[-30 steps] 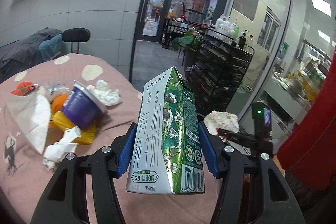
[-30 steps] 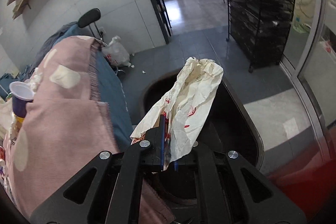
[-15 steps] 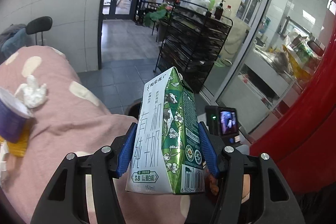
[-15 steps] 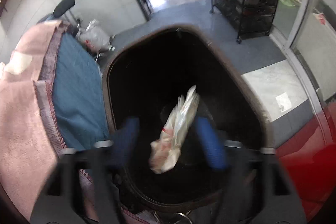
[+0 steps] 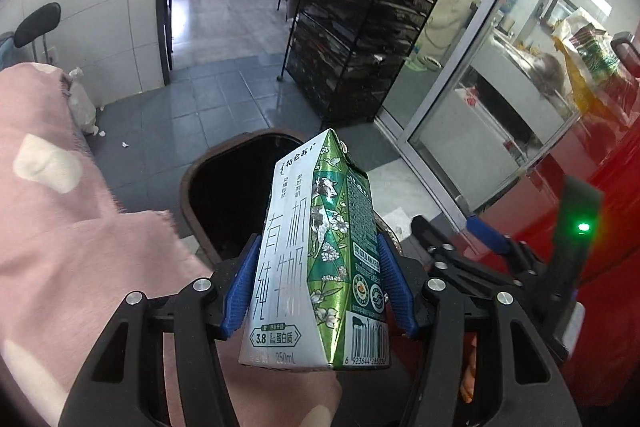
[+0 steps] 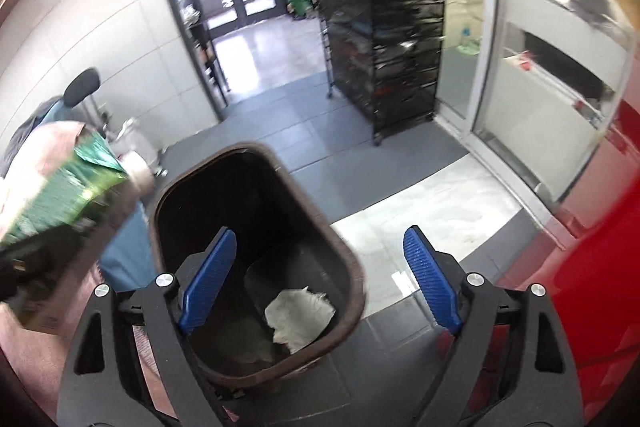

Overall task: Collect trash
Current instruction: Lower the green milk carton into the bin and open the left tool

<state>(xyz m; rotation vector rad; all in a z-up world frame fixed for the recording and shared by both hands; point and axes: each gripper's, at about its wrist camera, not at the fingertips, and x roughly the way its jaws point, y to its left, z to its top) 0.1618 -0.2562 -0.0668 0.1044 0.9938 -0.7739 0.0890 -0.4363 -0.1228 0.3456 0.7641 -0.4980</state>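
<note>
Left wrist: left tongs (image 5: 320,291) clamped on the green-and-white milk carton (image 5: 320,259), above the pink cloth's edge, short of the dark brown plastic bin (image 5: 192,195).
Right wrist: right tongs (image 6: 316,279) apart, empty; crumpled white paper (image 6: 298,317) lies in the bin.
Risk: early release drops the carton outside the rim.

The carton (image 5: 320,255) stands upright between the left gripper's (image 5: 320,291) pads, the bin (image 5: 240,203) beyond it — tablecloth (image 5: 60,227) to the left. Crumpled paper (image 6: 300,315) lies in the bin (on its floor), between the right gripper's (image 6: 320,279) spread fingers; the rack (image 6: 392,35) stands behind.
</note>
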